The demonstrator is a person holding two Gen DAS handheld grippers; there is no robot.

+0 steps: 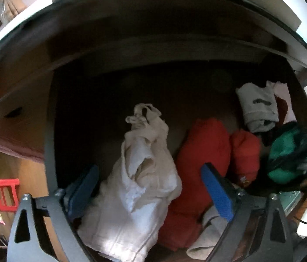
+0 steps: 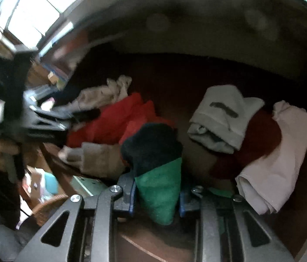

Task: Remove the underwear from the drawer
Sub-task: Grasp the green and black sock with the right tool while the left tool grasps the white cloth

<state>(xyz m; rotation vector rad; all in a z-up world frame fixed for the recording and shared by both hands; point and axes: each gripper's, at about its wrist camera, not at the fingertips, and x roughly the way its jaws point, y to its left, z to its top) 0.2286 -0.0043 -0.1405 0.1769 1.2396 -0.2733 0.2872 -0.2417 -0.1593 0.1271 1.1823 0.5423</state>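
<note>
While the right gripper (image 2: 156, 198) pinches a green and dark blue garment (image 2: 160, 183) between its blue pads, the left gripper (image 1: 151, 187) hangs with jaws spread wide over a crumpled cream garment (image 1: 140, 174) in the open drawer (image 1: 51, 131). No pad of the left gripper presses on that cloth; the cream bundle lies between and below the two blue fingers (image 1: 217, 194), which stand well apart.

By all appearances the picking-up step is under way: one piece is already caught on the right, near the drawer's front edge, and has yet to be lifted clear. The next move for that hand would call for a straight lift up and back over the front rim, with the grip kept firm, since the soft fabric droops beyond the fingertips and could drag on its neighbours. The left hand would need to sink further into the cream bundle before closing.

Just beyond the left gripper's right finger sit two red rolled garments (image 1: 203, 150), touching each other and pressed against the cream piece. Further ahead of the right gripper's fingers lies a folded grey garment with a dark mark (image 2: 221, 118), resting on a dark red one (image 2: 260, 135), and to the right of its fingers a pale pink folded piece (image 2: 275, 159). Whether each of these is underwear cannot be told. The crowding of soft items is the chief obstacle.
</note>
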